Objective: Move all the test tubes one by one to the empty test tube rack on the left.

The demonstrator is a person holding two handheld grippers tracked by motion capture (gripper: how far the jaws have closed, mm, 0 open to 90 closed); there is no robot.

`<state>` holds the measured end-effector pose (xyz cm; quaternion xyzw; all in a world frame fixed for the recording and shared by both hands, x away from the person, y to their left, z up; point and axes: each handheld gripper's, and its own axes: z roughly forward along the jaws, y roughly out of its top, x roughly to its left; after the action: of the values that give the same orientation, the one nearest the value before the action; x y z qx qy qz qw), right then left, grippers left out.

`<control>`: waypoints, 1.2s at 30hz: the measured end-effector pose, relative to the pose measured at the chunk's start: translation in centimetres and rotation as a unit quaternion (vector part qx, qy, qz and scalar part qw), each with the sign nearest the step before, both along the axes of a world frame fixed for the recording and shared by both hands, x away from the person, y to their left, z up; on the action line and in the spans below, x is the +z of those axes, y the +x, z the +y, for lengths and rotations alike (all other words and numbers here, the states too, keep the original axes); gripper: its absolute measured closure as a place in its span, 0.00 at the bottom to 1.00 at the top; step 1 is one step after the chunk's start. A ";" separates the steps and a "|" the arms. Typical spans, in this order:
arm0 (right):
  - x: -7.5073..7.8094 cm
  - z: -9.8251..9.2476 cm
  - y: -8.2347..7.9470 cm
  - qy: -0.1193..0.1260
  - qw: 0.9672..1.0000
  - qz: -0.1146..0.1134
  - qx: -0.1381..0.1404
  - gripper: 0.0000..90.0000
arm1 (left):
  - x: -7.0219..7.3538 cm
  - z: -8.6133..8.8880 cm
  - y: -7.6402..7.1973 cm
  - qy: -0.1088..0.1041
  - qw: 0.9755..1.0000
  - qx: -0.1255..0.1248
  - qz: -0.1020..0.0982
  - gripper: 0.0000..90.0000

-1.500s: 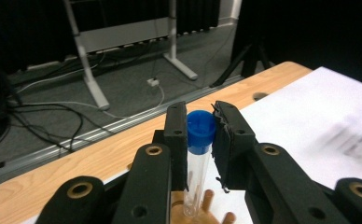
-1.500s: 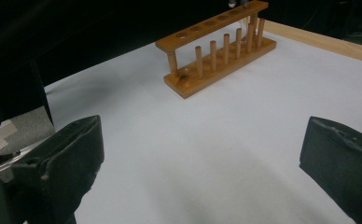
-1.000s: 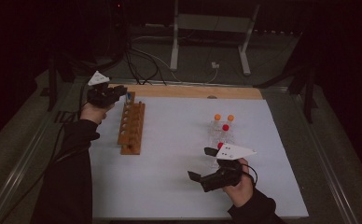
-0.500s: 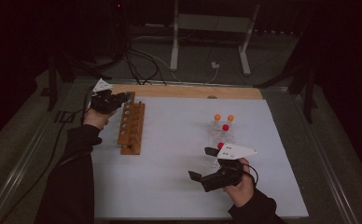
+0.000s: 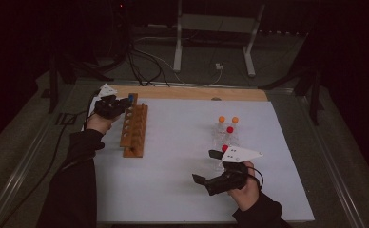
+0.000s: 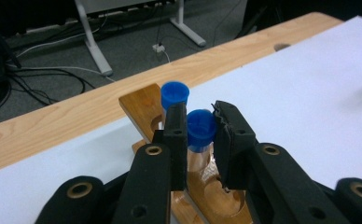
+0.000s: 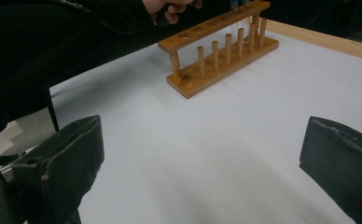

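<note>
The left gripper [image 6: 200, 128] is clamped on a blue-capped tube [image 6: 201, 127], lowering it into a hole at the far end of the wooden rack [image 5: 134, 130]. Next, I judge, seat it and let go. The right gripper [image 5: 212, 166] waits near, jaws apart, empty.
</note>
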<state>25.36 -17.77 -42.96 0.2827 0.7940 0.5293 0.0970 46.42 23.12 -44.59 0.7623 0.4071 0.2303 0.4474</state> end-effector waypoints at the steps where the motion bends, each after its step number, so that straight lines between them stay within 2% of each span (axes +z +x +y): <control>1: 0.0 0.0 0.0 0.000 1.000 0.001 0.000 0.00 | 0.0 0.0 0.0 0.002 1.000 -0.001 0.000 0.86; 5: 0.1 0.0 0.0 0.001 1.000 0.000 0.000 0.00 | 0.1 0.2 -0.1 -0.005 1.000 -0.003 0.003 0.84; 7: 0.2 -0.1 0.0 0.002 1.000 -0.001 -0.001 0.00 | 0.3 0.3 -0.3 -0.013 1.000 -0.004 0.004 0.72; 10: 0.5 -0.4 -0.1 0.005 1.000 -0.005 -0.005 0.00 | 0.9 0.1 -1.0 -0.018 1.000 -0.019 0.004 0.54; 11: 0.6 -0.5 0.0 0.006 1.000 -0.006 -0.006 0.00 | 1.2 0.1 -1.3 -0.026 0.999 -0.027 0.004 0.49; 15: 1.1 -1.1 0.0 0.011 1.000 -0.012 -0.012 0.00 | 2.2 -0.3 -2.8 -0.032 0.999 -0.042 -0.002 0.29; 18: 1.6 -1.7 0.0 0.009 0.999 -0.022 -0.021 0.00 | 2.9 -0.7 -4.0 -0.037 0.997 -0.065 0.000 0.17; 20: 2.0 -2.3 0.1 0.009 0.999 -0.030 -0.030 0.00 | 3.2 -1.0 -4.8 -0.045 0.995 -0.084 0.006 0.10; 22: 2.2 -2.9 0.2 0.007 0.999 -0.035 -0.039 0.00 | 3.4 -1.3 -5.7 -0.056 0.992 -0.111 0.014 0.03; 28: 2.5 -4.5 0.6 -0.007 0.996 -0.053 -0.068 0.00 | 3.4 -2.2 -8.7 -0.061 0.988 -0.142 0.009 0.01; 33: 2.1 -5.5 0.8 -0.017 0.993 -0.041 -0.106 0.00 | 3.3 -3.0 -11.0 -0.061 0.984 -0.168 0.006 0.01; 36: 1.5 -6.1 1.0 -0.023 0.991 -0.037 -0.123 0.00 | 3.3 -3.6 -12.2 -0.066 0.981 -0.184 0.006 0.01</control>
<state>26.33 -23.88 -41.43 0.3559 0.7613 0.5048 0.1972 34.23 19.51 -41.26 0.7943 0.2769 0.1119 0.5291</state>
